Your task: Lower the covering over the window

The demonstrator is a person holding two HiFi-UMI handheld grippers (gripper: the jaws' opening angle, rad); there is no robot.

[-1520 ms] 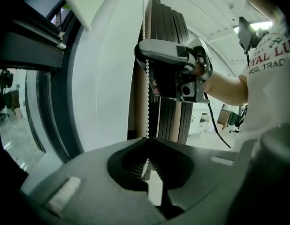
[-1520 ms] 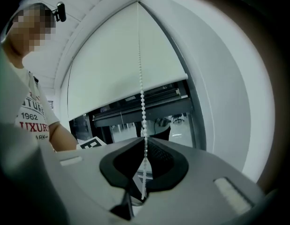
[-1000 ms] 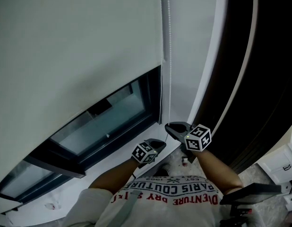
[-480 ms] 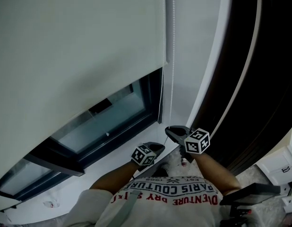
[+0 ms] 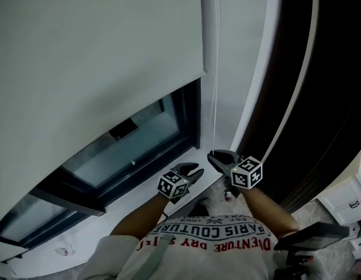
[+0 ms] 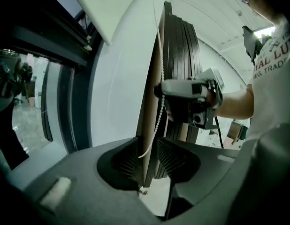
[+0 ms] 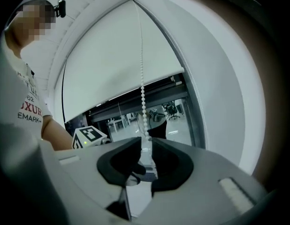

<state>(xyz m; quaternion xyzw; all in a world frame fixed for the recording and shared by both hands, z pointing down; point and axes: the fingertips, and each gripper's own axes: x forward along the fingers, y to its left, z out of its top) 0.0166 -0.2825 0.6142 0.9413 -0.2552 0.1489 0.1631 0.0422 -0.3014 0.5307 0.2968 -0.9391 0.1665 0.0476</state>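
Bead chain (image 5: 214,112) loose between jaws.
Left hand-held gripper (image 5: 194,169) and right hand-held gripper (image 5: 218,156) have just been opened; the light, slippery chain is best pinched between beads.

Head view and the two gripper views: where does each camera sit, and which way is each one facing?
Head view: on the person's head, facing down at blind, window, both forearms, left gripper and right gripper.
Left gripper view: on the left gripper, along its jaws, just opened, bead chain between them, toward the right gripper and right forearm.
Right gripper view: on the right gripper, facing the window; jaws just opening, slightly apart, chain between them; left forearm shows.
Shared: all three show the bead chain.
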